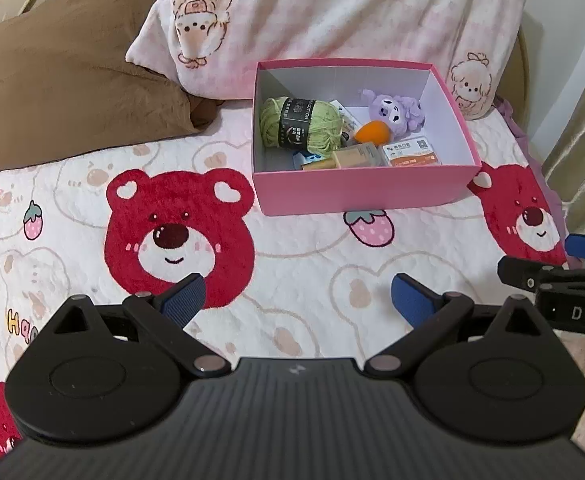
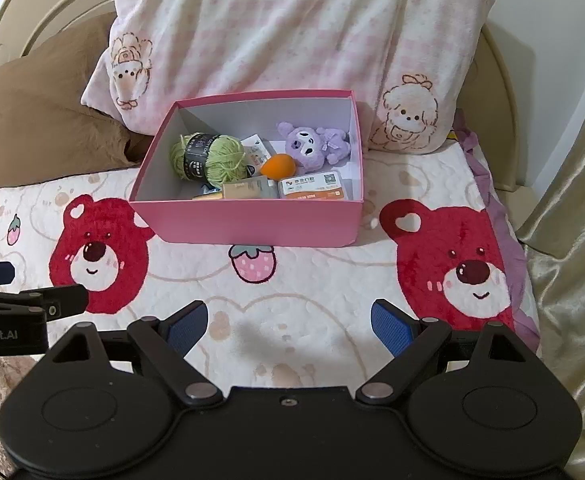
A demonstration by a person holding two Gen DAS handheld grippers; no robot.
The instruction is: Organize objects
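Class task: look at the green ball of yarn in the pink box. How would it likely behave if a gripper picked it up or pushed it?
The green yarn ball looks soft, so it would likely squash under the pads. Its rounded shape might roll if pushed. Its paper band could slip.

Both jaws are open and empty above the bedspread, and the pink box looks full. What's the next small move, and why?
Probably ease the right gripper forward toward the pink box and check for strays. The green yarn, purple plush and orange sponge already lie inside, and no loose item shows on the bedspread. The left gripper also holds nothing, so nothing needs placing yet.
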